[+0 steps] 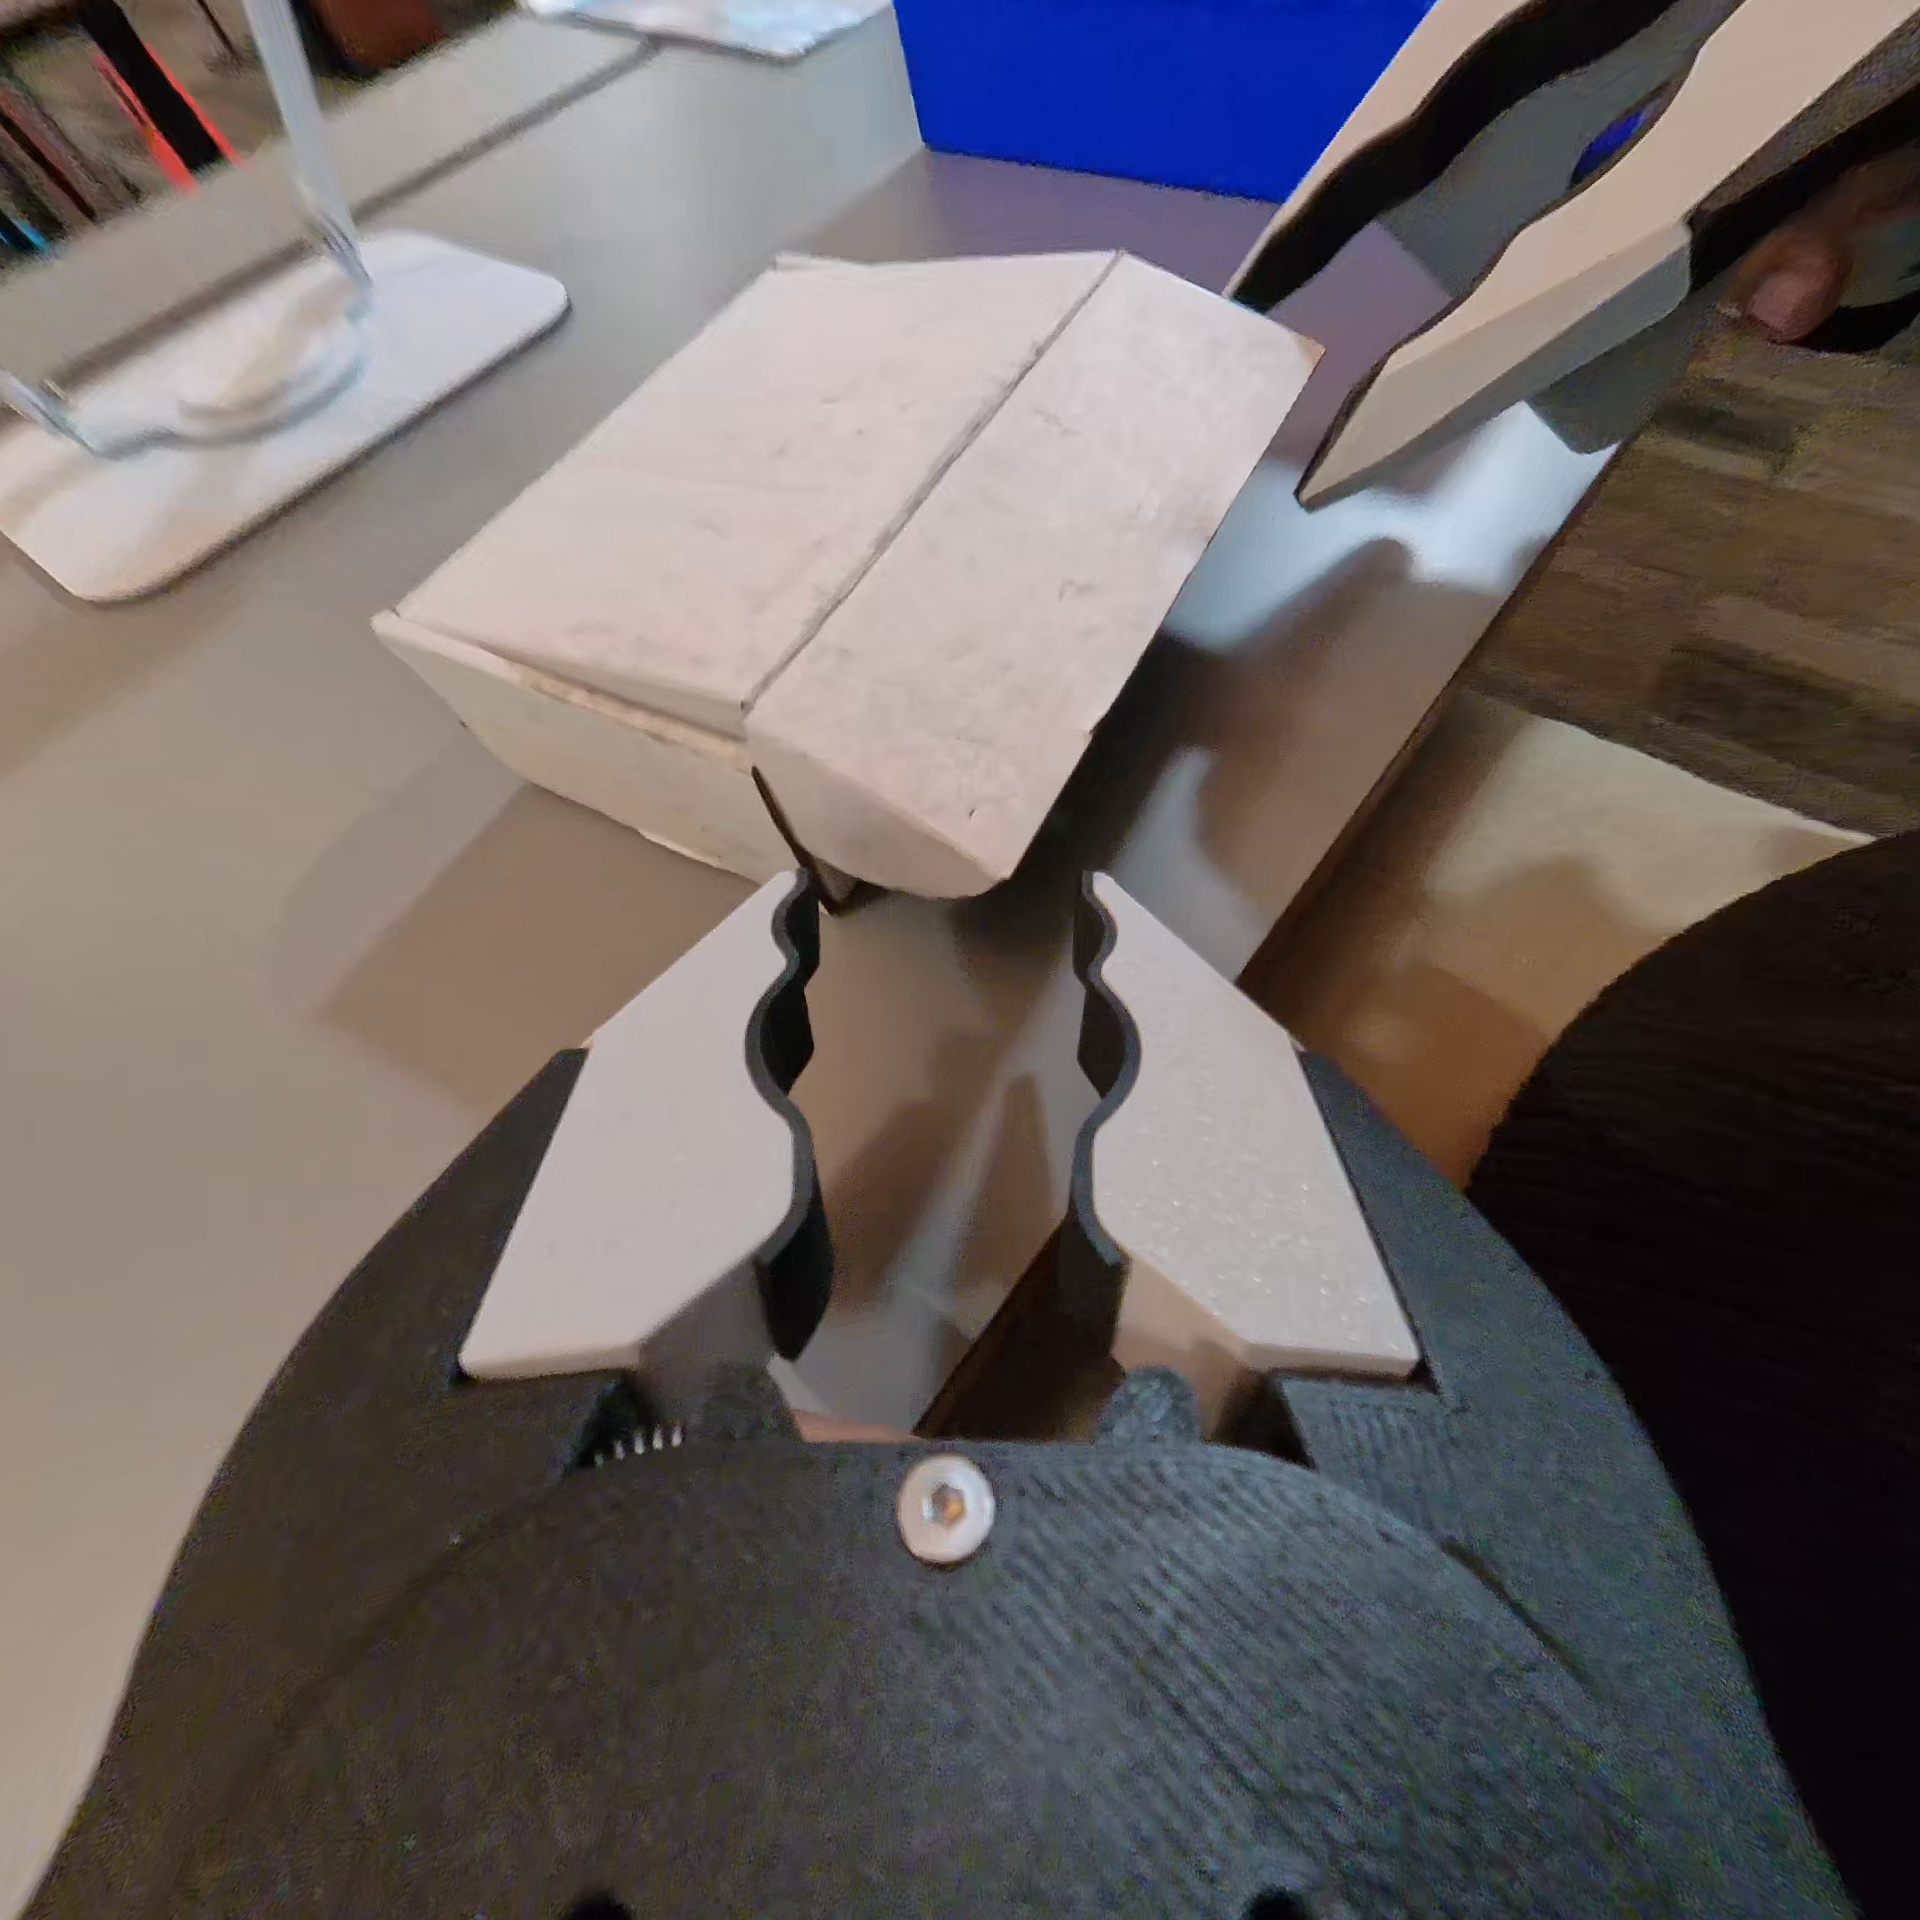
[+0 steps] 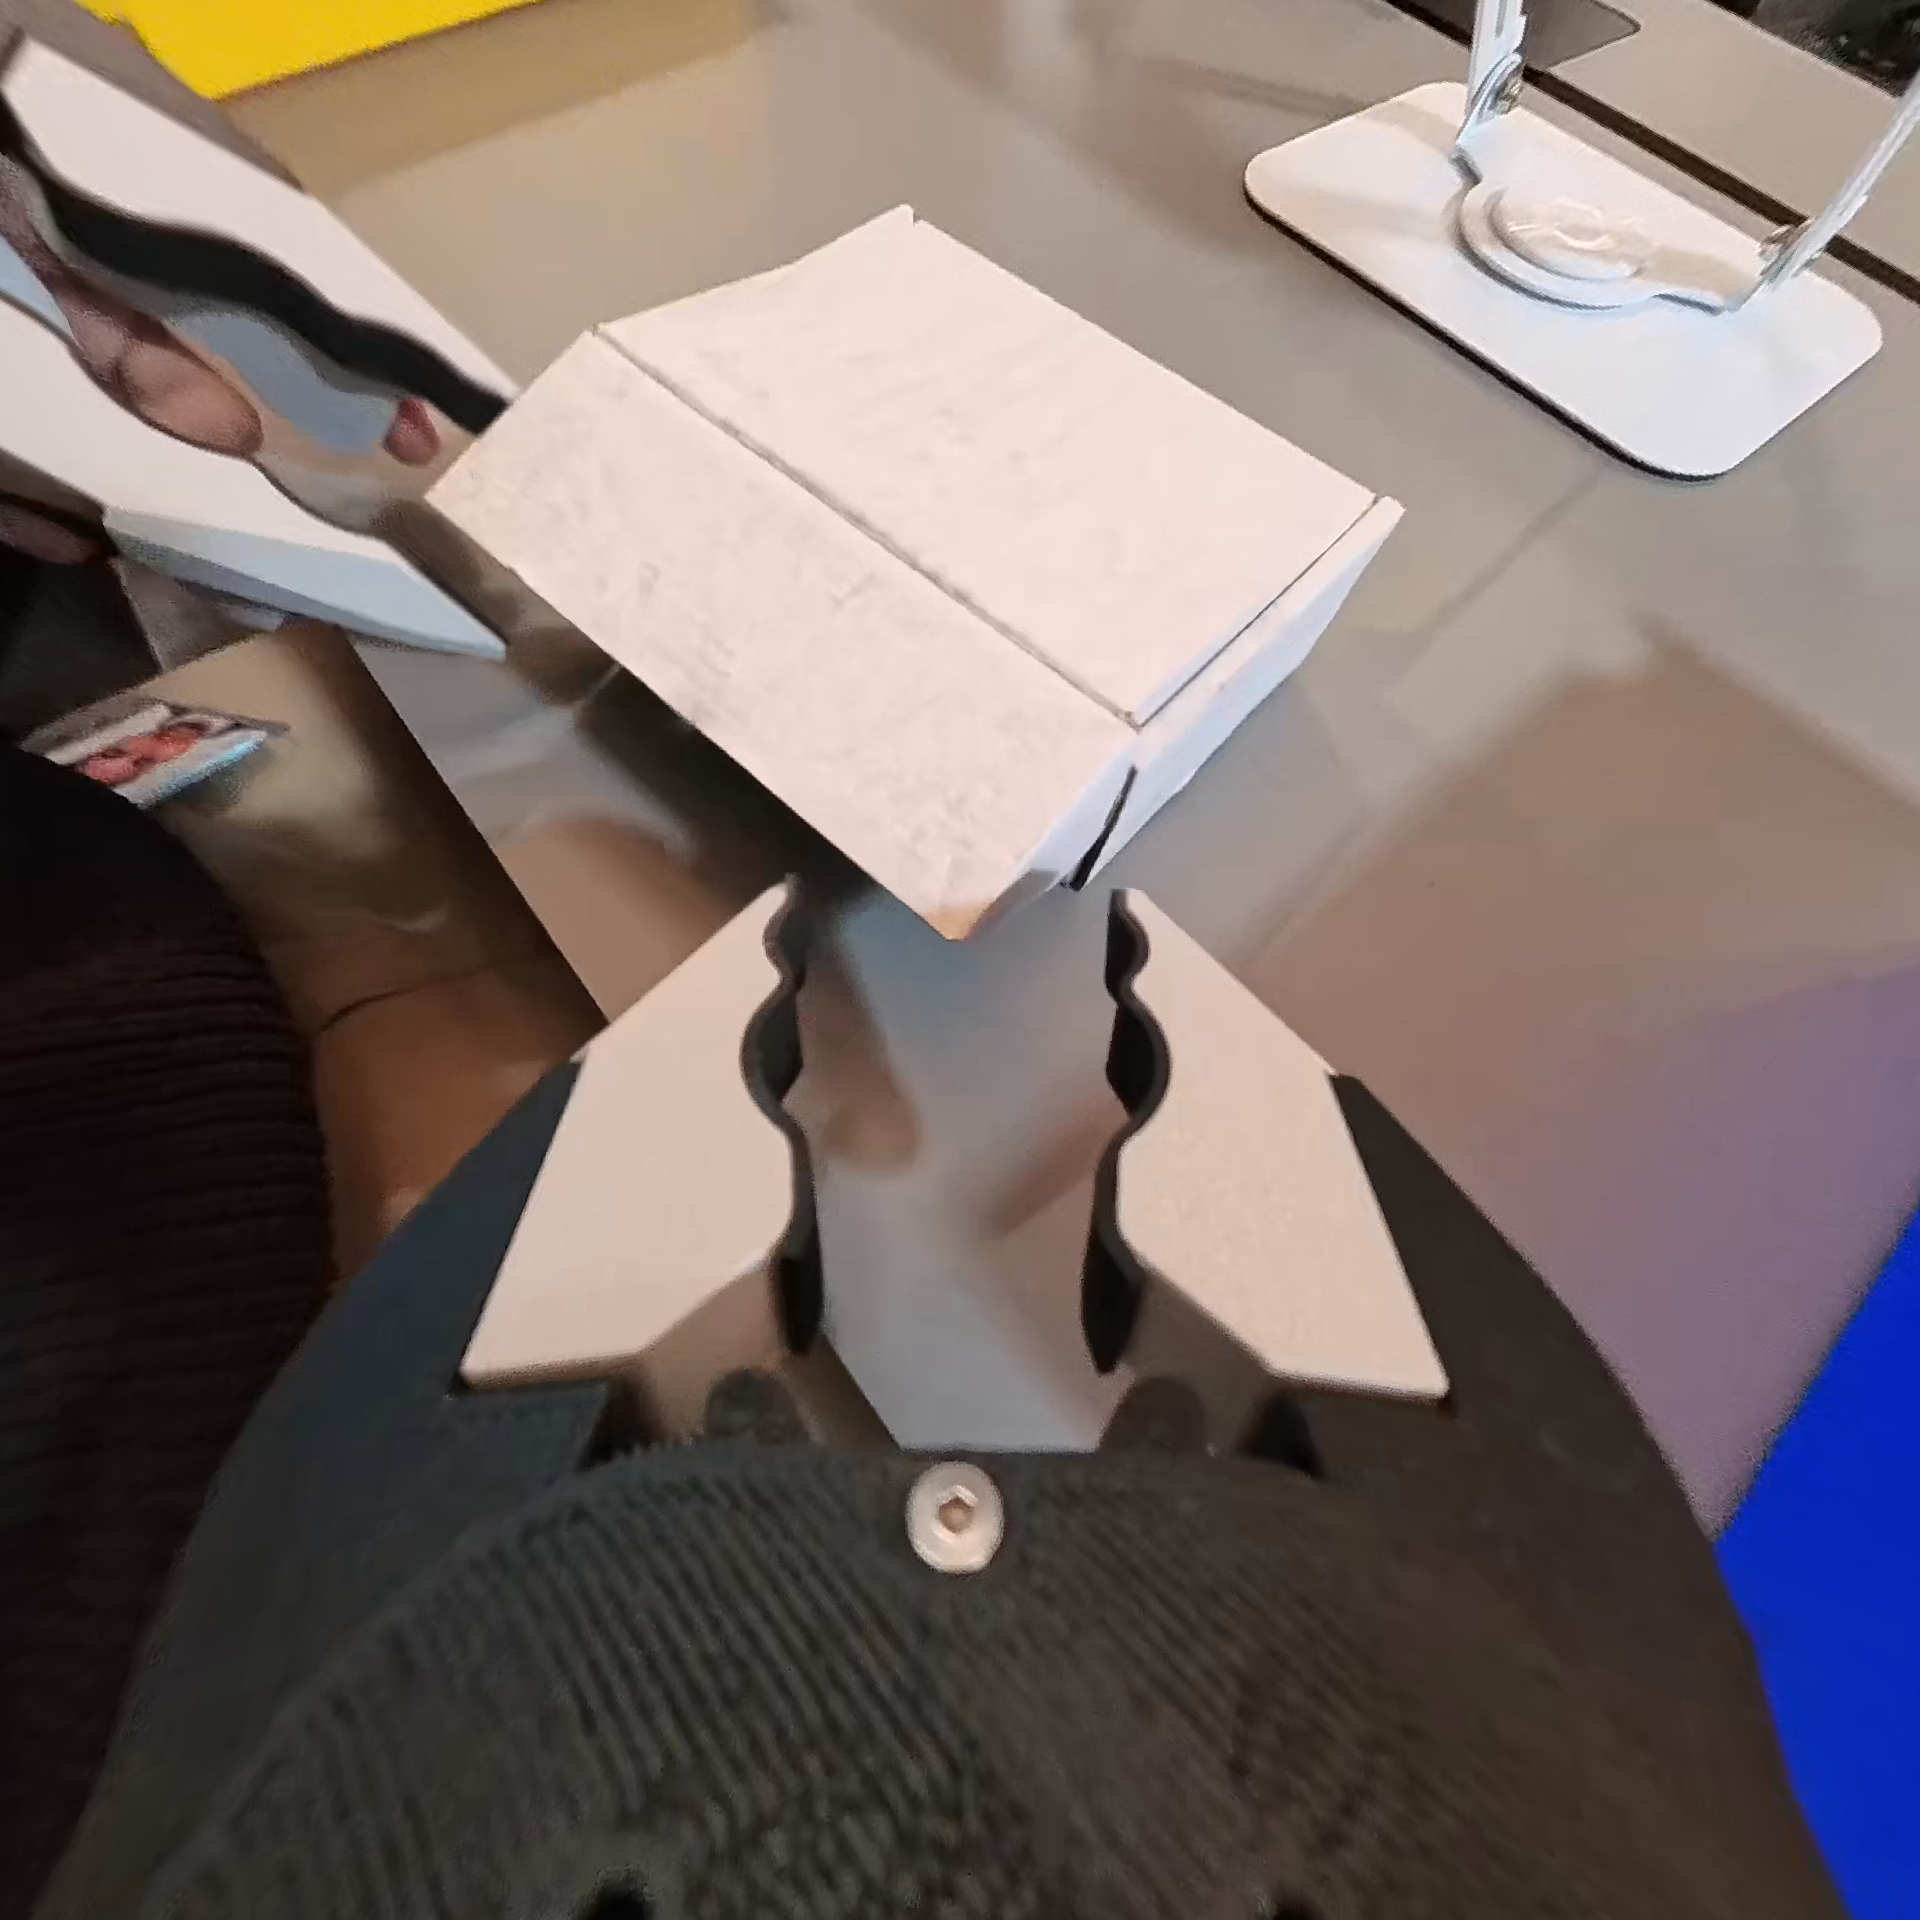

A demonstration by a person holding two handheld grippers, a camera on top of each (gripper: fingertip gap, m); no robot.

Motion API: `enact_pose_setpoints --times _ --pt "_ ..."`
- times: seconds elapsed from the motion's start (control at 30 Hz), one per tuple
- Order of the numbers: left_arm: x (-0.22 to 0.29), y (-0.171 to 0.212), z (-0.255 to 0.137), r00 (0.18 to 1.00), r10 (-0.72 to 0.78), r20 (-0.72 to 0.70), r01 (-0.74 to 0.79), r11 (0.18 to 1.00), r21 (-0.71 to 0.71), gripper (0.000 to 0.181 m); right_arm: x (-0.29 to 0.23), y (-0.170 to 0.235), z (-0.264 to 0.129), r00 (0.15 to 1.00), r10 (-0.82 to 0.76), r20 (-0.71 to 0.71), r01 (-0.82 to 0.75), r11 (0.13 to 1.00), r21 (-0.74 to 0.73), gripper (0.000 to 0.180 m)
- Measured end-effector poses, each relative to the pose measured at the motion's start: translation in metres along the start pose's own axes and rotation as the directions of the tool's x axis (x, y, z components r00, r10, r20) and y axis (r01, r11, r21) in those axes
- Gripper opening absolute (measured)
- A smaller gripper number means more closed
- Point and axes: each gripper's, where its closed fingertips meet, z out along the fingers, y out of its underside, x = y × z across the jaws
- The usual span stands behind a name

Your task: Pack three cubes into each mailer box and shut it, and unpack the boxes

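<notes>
The mailer box [image 1: 831,540] lay on the grey table [image 1: 208,987], just ahead of both grippers, its white lid down over the body and its front flap sticking out flat toward the table's near edge, not tucked in. The left gripper [image 1: 945,894] stood with jaws parted and nothing between them, its fingertips just short of the flap's near corner. The right gripper [image 2: 951,899] was likewise spread and empty, aimed at the flap's other corner. No cubes showed, so whether the box was full could not be told. The step seemed to be either finishing the closure or starting to open. Either way, the next move called for pinching or pressing that loose flap while the other gripper steadied the box. Farther off stood a white stand [image 2: 1558,281] and a blue bin [image 1: 1122,83].
</notes>
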Motion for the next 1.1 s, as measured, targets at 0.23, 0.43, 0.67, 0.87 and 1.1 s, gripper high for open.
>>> enact_pose_setpoints --times 0.23,0.43,0.67,0.87,1.1 --pt "0.003 -0.004 -0.005 0.941 -0.290 -0.172 0.292 0.956 -0.015 0.058 0.009 -0.008 -0.002 0.997 0.068 -0.041 -0.066 0.997 0.037 0.065" --pt "0.009 -0.015 -0.008 0.917 -0.319 -0.240 0.335 0.942 0.026 0.061 0.005 -0.010 0.003 0.982 0.181 0.044 -0.183 0.982 0.054 0.064" --pt "0.009 -0.015 -0.001 0.927 -0.307 -0.215 0.320 0.947 0.025 0.056 -0.001 -0.017 0.003 0.932 0.309 0.188 -0.329 0.941 0.086 0.055" --pt "0.000 -0.012 0.002 0.931 -0.328 -0.161 0.336 0.942 0.024 0.039 0.001 -0.014 0.003 0.930 0.314 0.193 -0.333 0.940 0.075 0.043" --pt "-0.006 -0.003 0.008 0.943 -0.312 -0.114 0.313 0.950 -0.009 0.037 0.004 -0.009 0.007 0.939 0.298 0.171 -0.311 0.949 0.050 0.031"
